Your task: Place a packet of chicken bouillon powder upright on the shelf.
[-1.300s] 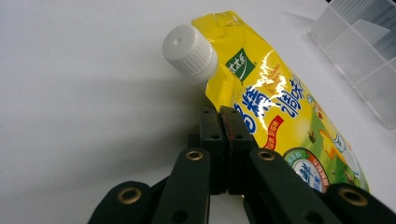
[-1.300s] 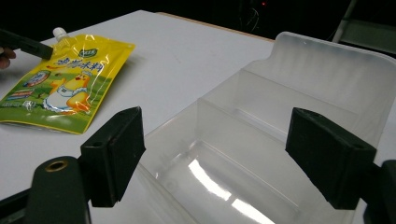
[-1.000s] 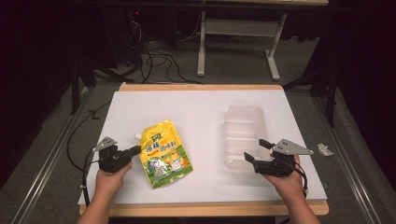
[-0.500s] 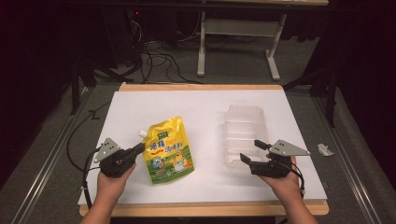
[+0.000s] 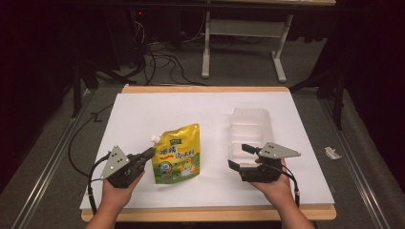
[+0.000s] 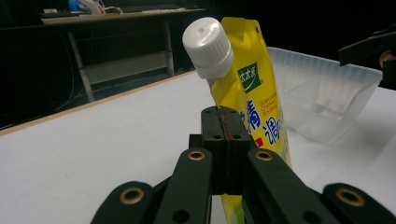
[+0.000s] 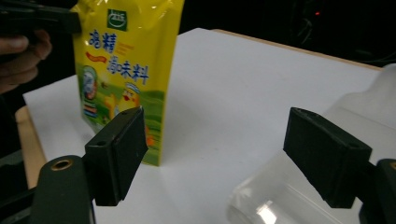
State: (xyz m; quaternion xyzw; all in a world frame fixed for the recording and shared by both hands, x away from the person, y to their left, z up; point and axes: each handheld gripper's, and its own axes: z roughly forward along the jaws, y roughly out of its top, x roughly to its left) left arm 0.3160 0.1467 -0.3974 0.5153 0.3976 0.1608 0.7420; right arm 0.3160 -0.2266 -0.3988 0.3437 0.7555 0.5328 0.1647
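The left hand-held gripper (image 5: 149,153), jaws pinching the yellow seasoning pouch (image 5: 177,153), is now standing it upright on the counter (image 5: 143,114), readying transfer; the right hand-held gripper (image 5: 243,156) is waiting spread beside the clear plastic container (image 5: 250,125).

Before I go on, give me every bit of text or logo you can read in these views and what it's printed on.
"太太乐": white on the green logo patch near the top of the yellow pouch.
"鸡精调味料": large blue characters down the pouch front, clearest in the right gripper view.
"Granulated Chicken Bouillon": small blue print along the pouch edge in the left gripper view, partly blurred.
Smaller print by the cartoon chick: too blurred to read.
Clear plastic container: no text.
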